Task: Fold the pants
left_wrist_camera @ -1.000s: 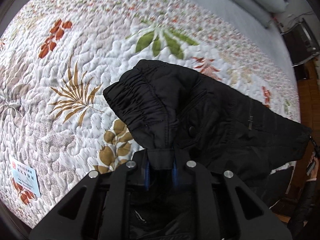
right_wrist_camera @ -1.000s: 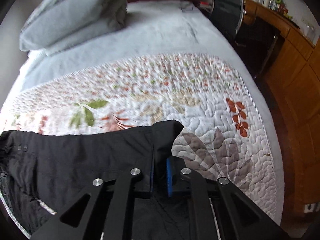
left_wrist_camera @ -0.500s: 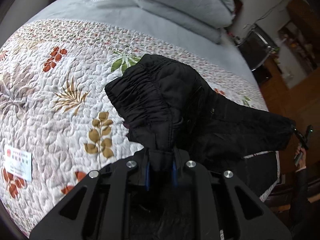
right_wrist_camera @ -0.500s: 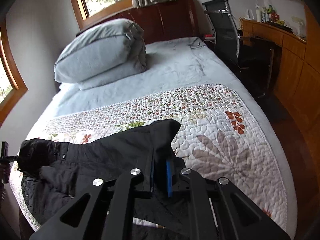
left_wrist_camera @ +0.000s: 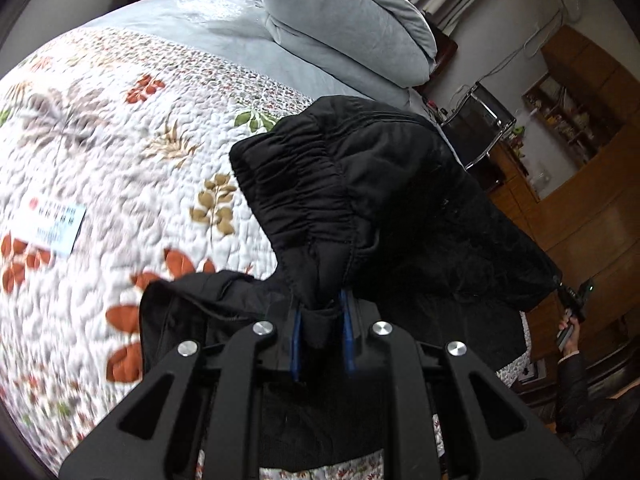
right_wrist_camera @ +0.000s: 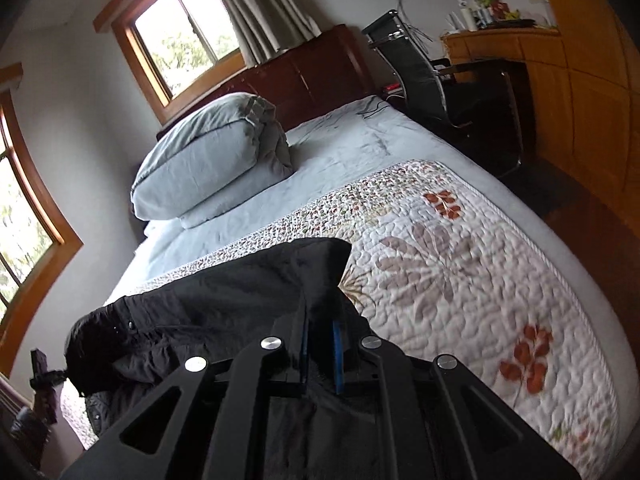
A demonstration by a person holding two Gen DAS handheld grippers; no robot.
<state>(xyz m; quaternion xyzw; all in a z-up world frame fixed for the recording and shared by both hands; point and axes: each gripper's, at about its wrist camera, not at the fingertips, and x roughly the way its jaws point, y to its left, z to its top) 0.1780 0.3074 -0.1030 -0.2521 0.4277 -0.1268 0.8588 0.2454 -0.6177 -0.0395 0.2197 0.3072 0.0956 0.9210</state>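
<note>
Black padded pants hang lifted above a floral quilt on the bed. My left gripper is shut on the elastic waistband end, which bunches above its blue pads. My right gripper is shut on the other end of the pants, a flat hem corner. The cloth stretches between the two grippers, and its lower part droops over the bed's near edge. The far gripper shows small in each view, on the right in the left wrist view.
A folded grey duvet lies on the pale sheet near the dark headboard. A black chair and wooden cabinets stand right of the bed. A blue-white label is sewn on the quilt.
Both grippers have risen and tilted up, lifting the pants off the quilt. More of the room and headboard shows now. Both grips stayed shut.
</note>
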